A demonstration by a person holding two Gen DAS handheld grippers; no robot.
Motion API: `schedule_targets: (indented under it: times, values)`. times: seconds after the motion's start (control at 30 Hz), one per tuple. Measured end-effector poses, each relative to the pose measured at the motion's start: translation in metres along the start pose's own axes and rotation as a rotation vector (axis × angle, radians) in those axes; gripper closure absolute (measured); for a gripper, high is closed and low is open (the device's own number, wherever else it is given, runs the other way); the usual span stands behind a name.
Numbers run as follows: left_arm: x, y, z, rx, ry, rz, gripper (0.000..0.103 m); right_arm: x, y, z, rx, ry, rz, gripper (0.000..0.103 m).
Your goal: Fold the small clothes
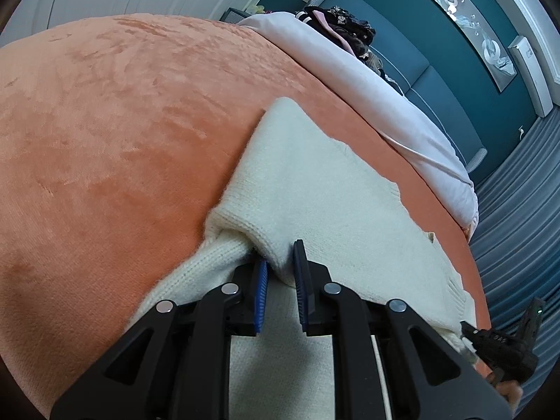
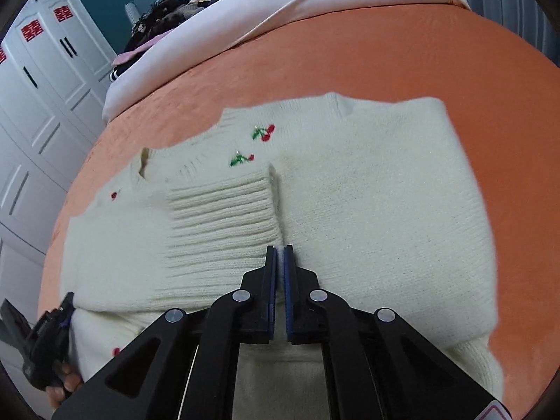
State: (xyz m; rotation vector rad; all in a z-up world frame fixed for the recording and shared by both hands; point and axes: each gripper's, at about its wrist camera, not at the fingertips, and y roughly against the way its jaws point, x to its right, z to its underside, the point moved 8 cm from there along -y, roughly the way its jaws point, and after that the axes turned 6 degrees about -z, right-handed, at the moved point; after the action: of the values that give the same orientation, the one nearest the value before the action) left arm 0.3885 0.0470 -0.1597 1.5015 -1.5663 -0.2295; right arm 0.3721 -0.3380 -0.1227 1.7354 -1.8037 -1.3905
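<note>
A cream knit sweater (image 1: 315, 192) lies spread on the orange bedspread (image 1: 105, 122). My left gripper (image 1: 281, 262) is shut on a bunched fold of it, with knit pressed between the blue pads. In the right wrist view the sweater (image 2: 385, 192) shows embroidered cherries (image 2: 263, 133) and a ribbed band (image 2: 224, 217) folded over its body. My right gripper (image 2: 280, 250) is shut on a thin ridge of knit beside that band. Each view shows the other tool too: the right gripper (image 1: 465, 329) at the sweater's near edge and the left gripper (image 2: 68, 302) at its lower left edge.
A white duvet (image 2: 280, 10) lies bunched along the far side of the bed, with a pile of dark clothes (image 2: 157, 17) beyond it. A teal headboard (image 1: 437, 70) stands behind. White wardrobe doors (image 2: 45, 87) are on the left. Bare orange bedspread (image 2: 385, 52) surrounds the sweater.
</note>
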Motion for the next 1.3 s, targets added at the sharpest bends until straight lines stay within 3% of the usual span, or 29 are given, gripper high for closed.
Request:
schedule_targets:
  times: [0.1, 0.13, 0.17, 0.2, 0.23, 0.27, 0.37, 0.47, 0.63, 0.9, 1.3]
  values:
    - [0.004, 0.006, -0.004, -0.045, -0.003, -0.029, 0.085, -0.012, 0.047, -0.008, 0.065, -0.025, -0.040, 0.095]
    - [0.004, 0.012, -0.004, -0.063, -0.010, -0.049, 0.076, -0.014, 0.066, -0.006, 0.088, -0.009, -0.025, 0.091]
    - [0.004, 0.022, -0.003, -0.074, -0.020, -0.072, 0.057, -0.012, 0.085, 0.000, 0.102, 0.008, 0.000, 0.079]
    - [0.003, 0.036, -0.001, -0.082, -0.033, -0.104, 0.045, -0.007, 0.103, 0.011, 0.107, 0.021, 0.017, 0.062]
    - [0.000, 0.051, 0.002, -0.088, -0.051, -0.136, 0.024, -0.001, 0.120, 0.023, 0.104, 0.030, 0.034, 0.055]
    - [-0.004, 0.066, 0.007, -0.097, -0.072, -0.167, 0.014, 0.007, 0.137, 0.038, 0.096, 0.036, 0.052, 0.047]
    - [-0.023, 0.109, 0.031, -0.155, -0.155, -0.232, 0.013, 0.038, 0.178, 0.102, 0.036, 0.037, 0.112, 0.042]
    - [-0.051, 0.143, 0.064, -0.226, -0.229, -0.363, 0.013, 0.068, 0.199, 0.172, -0.051, 0.003, 0.168, 0.042]
    - [-0.079, 0.178, 0.106, -0.295, -0.267, -0.455, 0.013, 0.089, 0.210, 0.254, -0.156, -0.082, 0.163, 0.042]
    - [-0.077, 0.191, 0.133, -0.321, -0.329, -0.468, 0.013, 0.066, 0.210, 0.278, -0.150, -0.051, 0.129, 0.038]
    - [-0.074, 0.185, 0.139, -0.331, -0.341, -0.481, 0.011, 0.057, 0.205, 0.277, -0.126, -0.044, 0.121, 0.034]
